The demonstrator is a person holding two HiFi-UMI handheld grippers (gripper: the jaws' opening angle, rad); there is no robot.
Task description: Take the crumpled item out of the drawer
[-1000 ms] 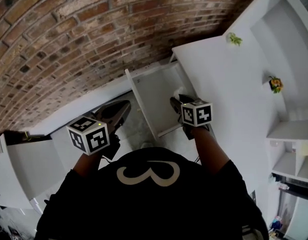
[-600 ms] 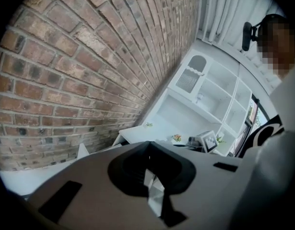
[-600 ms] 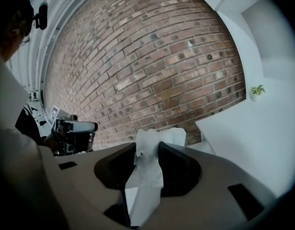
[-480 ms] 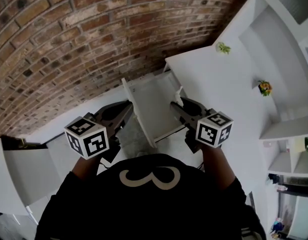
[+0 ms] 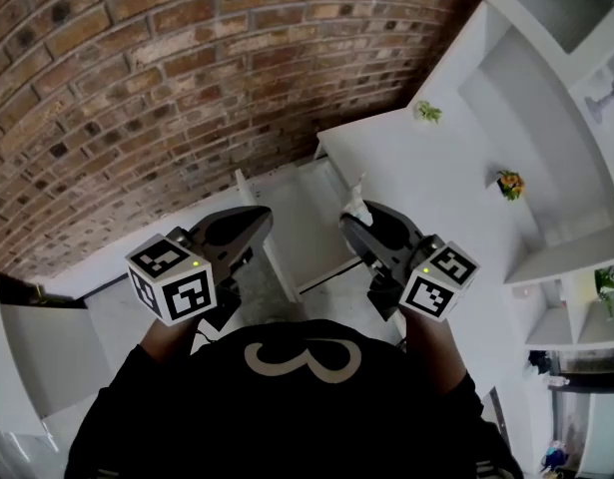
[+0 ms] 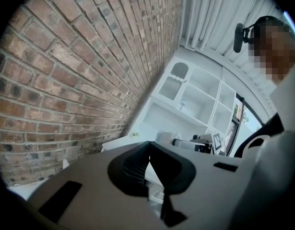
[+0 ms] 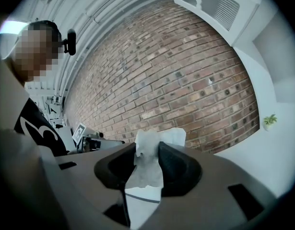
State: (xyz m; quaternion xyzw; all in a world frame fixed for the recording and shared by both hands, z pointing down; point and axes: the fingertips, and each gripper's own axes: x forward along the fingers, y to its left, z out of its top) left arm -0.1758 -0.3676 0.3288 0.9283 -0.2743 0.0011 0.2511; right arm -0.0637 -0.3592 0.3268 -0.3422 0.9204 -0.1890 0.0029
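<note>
The crumpled item, a white wad of paper [image 7: 149, 159], sticks up between the pads of my right gripper [image 7: 148, 163], which is shut on it. In the head view the same paper [image 5: 356, 207] pokes out at the tip of the right gripper [image 5: 352, 218], raised above the open white drawer [image 5: 305, 213]. My left gripper [image 5: 255, 220] hovers left of the drawer's near side wall, lifted too. Its jaws meet in the left gripper view [image 6: 149, 164] with nothing between them.
A red brick wall [image 5: 137, 88] runs behind the drawer. A white counter [image 5: 426, 198] with two small plants [image 5: 426, 112] lies to the right, with white shelves [image 5: 576, 257] beyond. Another open white drawer [image 5: 37, 357] sits at far left.
The right gripper has lifted up and back out of the drawer with the paper in it. The left gripper stays beside the drawer. The head view has tilted.
</note>
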